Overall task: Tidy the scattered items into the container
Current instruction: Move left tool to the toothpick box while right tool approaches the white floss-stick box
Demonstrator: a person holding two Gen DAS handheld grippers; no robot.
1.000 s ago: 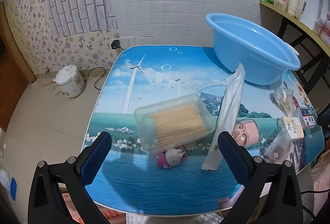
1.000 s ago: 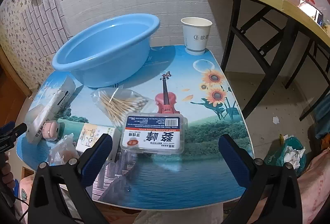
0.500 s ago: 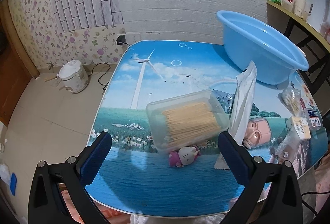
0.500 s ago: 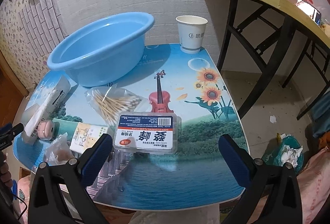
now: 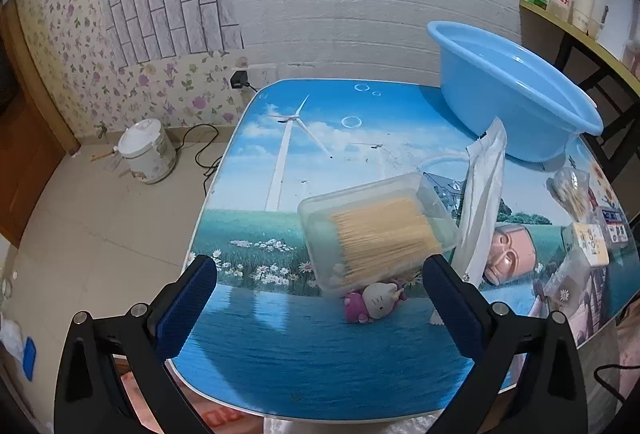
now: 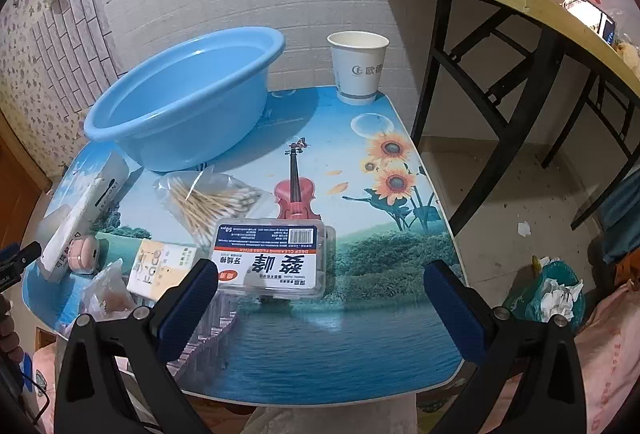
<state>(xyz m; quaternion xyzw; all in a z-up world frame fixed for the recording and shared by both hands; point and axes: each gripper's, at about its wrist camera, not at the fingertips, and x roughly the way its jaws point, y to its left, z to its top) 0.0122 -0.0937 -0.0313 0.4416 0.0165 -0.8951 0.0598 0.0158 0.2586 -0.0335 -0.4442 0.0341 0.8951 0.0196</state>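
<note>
— On the worktop (image 5: 304, 366), how many loose things do you count?

— Eight, plus one blue basin (image 6: 180, 102) and one paper cup (image 6: 358, 66). One clear box of toothpicks (image 5: 376, 234), one long white packet (image 5: 480, 194), one small pink-and-white toy (image 5: 372, 302), one round pink case (image 6: 82, 254), one bag of cotton swabs (image 6: 208, 198), one yellow-and-white carton (image 6: 164, 268), one crumpled clear bag (image 6: 106, 294), and one flat clear box with a blue and red label (image 6: 276, 258).

— Where does the basin sit?

— At the far edge near the wall, nothing in it. The cup stands upright at the far right corner, apart from the basin.

— And the hand-held grippers?

— The left hand-held gripper (image 5: 320, 298) is spread wide over the near edge, with the toothpick box and the toy between its fingers in view, touching neither. The right hand-held gripper (image 6: 320, 294) is equally wide, holding nothing, with the labelled box just ahead of it.

— Any open room?

— The far left part of the worktop, over the windmill print, is bare, and so is the right side over the sunflowers. The crumpled bag and the carton lie close to the near edge. The white packet leans against the toothpick box, its far end close to the basin.
</note>
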